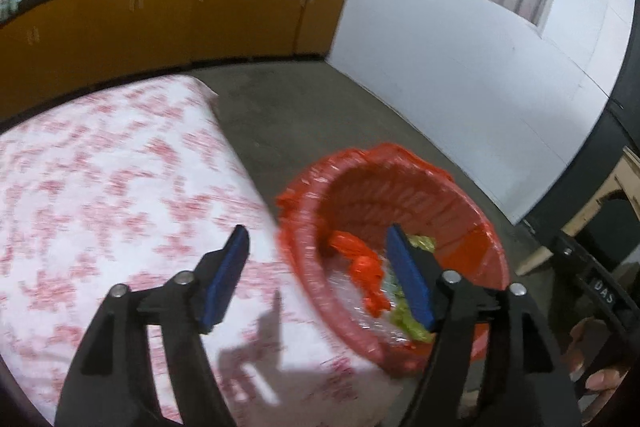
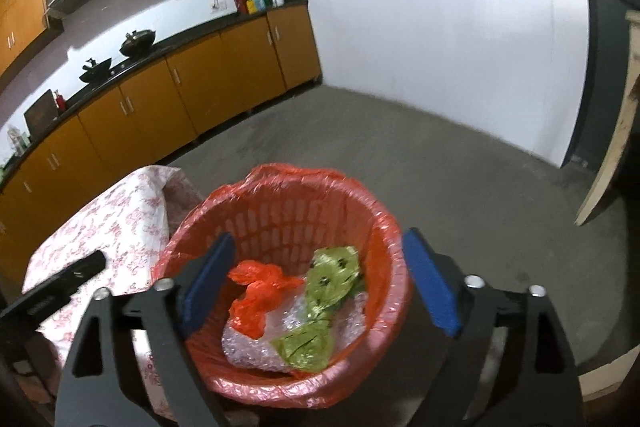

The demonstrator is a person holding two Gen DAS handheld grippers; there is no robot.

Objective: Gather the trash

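Left gripper [image 1: 318,277]: jaws spread, nothing between them, over table edge [image 1: 120,187]. Right gripper [image 2: 320,283]: spread wide, empty, above red-lined basket [image 2: 394,227]. Inside: orange bag [image 2: 256,291] at 9 o'clock, green wrapper [image 2: 328,279] at 3 o'clock, apparently bubble wrap [image 2: 248,347] beneath.

We look down and forward from both wrists, near above the red-lined basket [image 2: 390,227]: our right view is centred over it, our left view sits over the floral-clothed table [image 1: 100,187] beside it, sharing basket, cabinets and window wall.
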